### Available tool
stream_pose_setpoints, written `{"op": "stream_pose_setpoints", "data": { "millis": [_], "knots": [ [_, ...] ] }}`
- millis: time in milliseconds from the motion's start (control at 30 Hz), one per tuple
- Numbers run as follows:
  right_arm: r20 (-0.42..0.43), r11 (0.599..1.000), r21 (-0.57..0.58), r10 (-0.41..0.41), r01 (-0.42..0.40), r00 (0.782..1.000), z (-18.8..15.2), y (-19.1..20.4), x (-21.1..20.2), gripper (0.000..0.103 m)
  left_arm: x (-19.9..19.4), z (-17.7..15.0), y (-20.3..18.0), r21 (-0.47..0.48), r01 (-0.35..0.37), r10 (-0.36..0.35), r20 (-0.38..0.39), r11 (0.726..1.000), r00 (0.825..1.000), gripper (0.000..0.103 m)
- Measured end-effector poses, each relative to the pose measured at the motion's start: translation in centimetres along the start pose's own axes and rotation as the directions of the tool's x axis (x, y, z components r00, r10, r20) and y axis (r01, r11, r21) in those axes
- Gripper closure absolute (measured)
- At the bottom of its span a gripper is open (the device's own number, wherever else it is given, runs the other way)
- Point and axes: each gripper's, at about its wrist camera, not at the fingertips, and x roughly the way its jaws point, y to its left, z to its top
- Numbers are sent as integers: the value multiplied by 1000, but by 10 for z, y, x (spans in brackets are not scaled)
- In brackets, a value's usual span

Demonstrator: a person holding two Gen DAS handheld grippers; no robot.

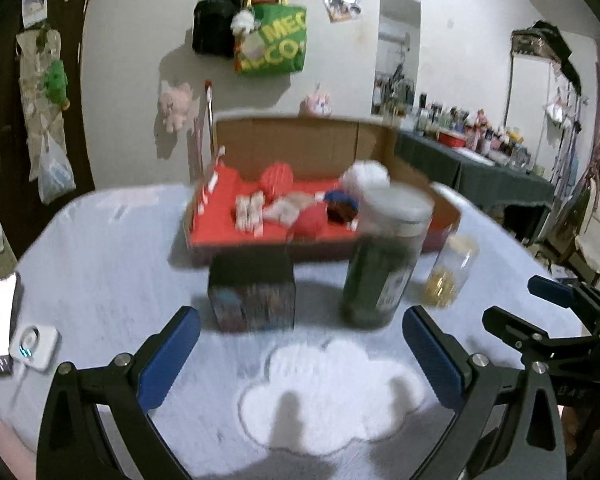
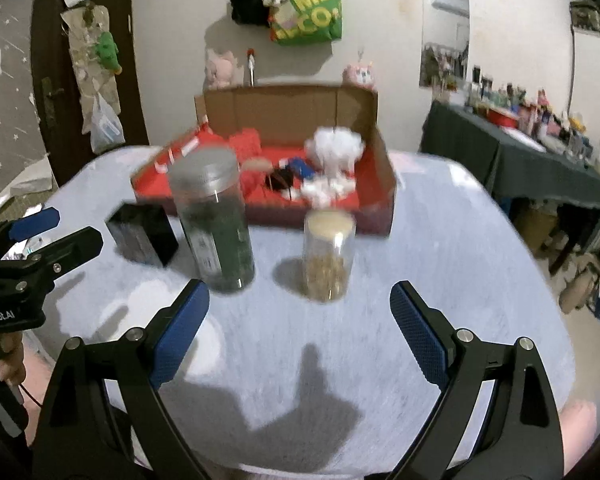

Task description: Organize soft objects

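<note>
A cardboard box (image 1: 300, 140) (image 2: 384, 184) with a red lining stands at the far side of the table. In it lie several soft things: red plush pieces (image 1: 277, 176) (image 2: 246, 142), a white fluffy toy (image 1: 366, 174) (image 2: 336, 148) and a dark blue-and-black piece (image 1: 340, 204) (image 2: 296, 170). My left gripper (image 1: 300, 338) hangs open and empty over a white cloud print (image 1: 332, 392) on the cloth. My right gripper (image 2: 300, 312) is open too, with nothing between its fingers, near the table's front.
Between the grippers and the box stand a tall jar of green stuff (image 1: 384, 256) (image 2: 216, 228), a small jar of yellow bits (image 1: 450, 276) (image 2: 328, 256) and a dark box (image 1: 254, 292) (image 2: 144, 236). A white device (image 1: 34, 346) lies at the left edge. A cluttered side table (image 2: 520, 148) stands right.
</note>
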Motion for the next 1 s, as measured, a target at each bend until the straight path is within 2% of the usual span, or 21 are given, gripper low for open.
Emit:
{"op": "stream_pose_setpoints", "data": {
  "millis": [167, 433, 567, 1000],
  "knots": [
    [-60, 1000, 23, -15, 16, 998, -27, -3, 30, 10, 29, -26, -1, -13, -21, 20, -76, 1000, 997, 0],
    [-102, 999, 19, -48, 50, 994, -43, -5, 58, 10, 57, -52, -6, 3, -62, 62, -144, 998, 988, 0],
    [-122, 998, 37, -41, 46, 992, -49, -9, 65, 10, 62, -56, -5, -1, -85, 83, -154, 996, 985, 0],
    [-109, 997, 30, -70, 74, 992, -49, -9, 68, 9, 68, -52, -3, -9, -111, 108, -161, 994, 981, 0]
  ]
}}
